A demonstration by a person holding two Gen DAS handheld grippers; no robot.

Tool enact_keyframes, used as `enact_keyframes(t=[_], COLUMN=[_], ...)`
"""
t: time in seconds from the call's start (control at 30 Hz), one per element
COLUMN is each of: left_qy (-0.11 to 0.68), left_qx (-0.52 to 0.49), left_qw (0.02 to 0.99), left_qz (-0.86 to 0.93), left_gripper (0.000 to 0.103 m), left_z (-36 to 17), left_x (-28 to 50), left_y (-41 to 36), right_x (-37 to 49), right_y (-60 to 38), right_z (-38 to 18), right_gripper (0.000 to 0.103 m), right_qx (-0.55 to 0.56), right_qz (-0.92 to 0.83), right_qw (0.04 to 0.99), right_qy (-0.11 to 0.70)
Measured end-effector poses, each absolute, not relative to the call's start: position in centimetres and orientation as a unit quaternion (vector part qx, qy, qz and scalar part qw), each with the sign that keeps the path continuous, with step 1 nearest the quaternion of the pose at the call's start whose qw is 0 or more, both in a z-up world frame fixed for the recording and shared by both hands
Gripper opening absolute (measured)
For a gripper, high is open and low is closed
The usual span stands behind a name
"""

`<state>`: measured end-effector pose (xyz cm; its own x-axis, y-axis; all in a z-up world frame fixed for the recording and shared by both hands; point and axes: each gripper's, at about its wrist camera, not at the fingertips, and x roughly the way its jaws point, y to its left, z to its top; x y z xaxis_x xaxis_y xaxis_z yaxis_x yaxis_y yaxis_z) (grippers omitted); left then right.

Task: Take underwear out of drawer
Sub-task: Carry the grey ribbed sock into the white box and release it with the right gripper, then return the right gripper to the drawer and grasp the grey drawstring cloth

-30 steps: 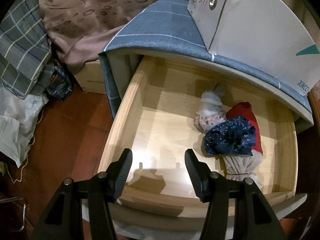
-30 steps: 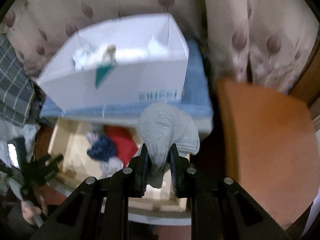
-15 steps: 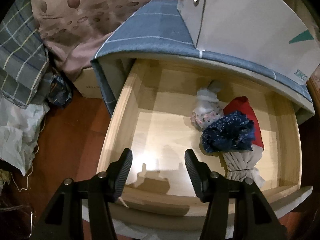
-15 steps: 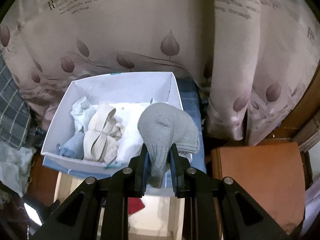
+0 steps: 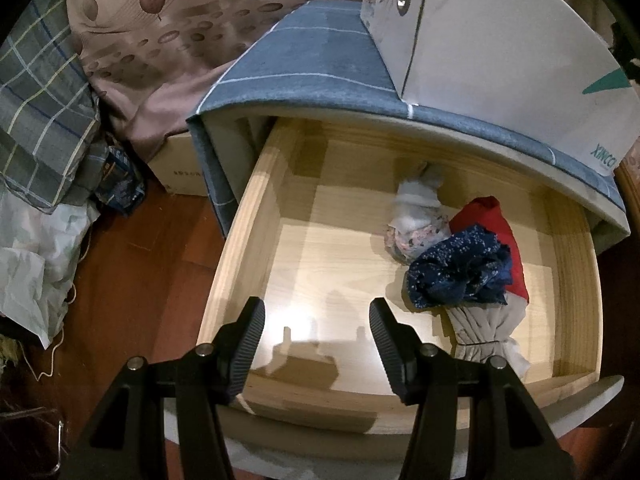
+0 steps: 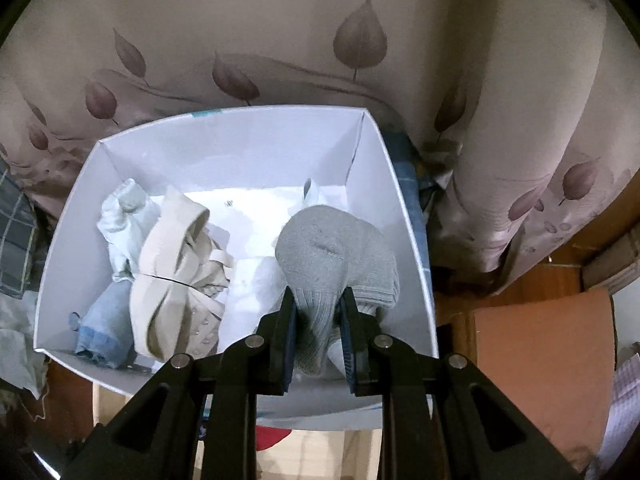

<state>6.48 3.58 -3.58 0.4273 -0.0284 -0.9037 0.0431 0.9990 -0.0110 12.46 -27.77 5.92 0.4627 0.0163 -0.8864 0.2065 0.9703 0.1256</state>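
The wooden drawer point(image 5: 248, 208) stands pulled out. At its right side lie a navy dotted bundle point(image 5: 460, 272), a red piece point(image 5: 492, 220), a pale floral roll point(image 5: 416, 228) and a beige tied roll point(image 5: 484, 332). My left gripper point(image 5: 316, 328) hangs open over the drawer's bare front left, holding nothing. My right gripper point(image 6: 318, 312) is shut on a grey knitted garment point(image 6: 336, 248) and holds it above the right half of the white box point(image 6: 248, 148), which has a beige garment point(image 6: 172, 264) and a light blue roll point(image 6: 100, 324) inside.
The white box point(image 5: 500, 48) sits on the blue-covered cabinet top point(image 5: 304, 64) above the drawer. A leaf-print curtain point(image 6: 320, 40) hangs behind. Checked fabric point(image 5: 36, 120) and white plastic point(image 5: 32, 264) lie on the floor at left; an orange board point(image 6: 540, 364) at right.
My right gripper carried the grey garment from over the drawer's edge up and back until it hangs over the white box. The left gripper stayed over the drawer.
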Motion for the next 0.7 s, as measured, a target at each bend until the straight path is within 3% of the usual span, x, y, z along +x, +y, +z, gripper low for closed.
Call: enact_keyframes(t=[0.2, 0.33, 0.7], left_qy=[0.536, 0.536, 0.54], left_qx=[0.008, 0.006, -0.025], left_qw=[0.844, 0.844, 0.842], left_qz=[-0.017, -0.015, -0.003], left_gripper=[0.056, 0.056, 0.056], left_z=[-3.7, -3.7, -3.4], left_x=[6.5, 6.6, 6.7], left_y=[3.7, 3.8, 5.2], right_x=[13.3, 12.3, 3.0], right_y=[-27.1, -27.0, -23.6], right_z=[4.6, 6.0, 8.9], right_gripper=[0.026, 0.048, 0.049], right_qx=[0.104, 0.094, 0.085], right_qz=[-0.051, -0.051, 0.066], right_qw=[0.84, 0.853, 0.852], right_qy=[0.531, 0.511, 0.512])
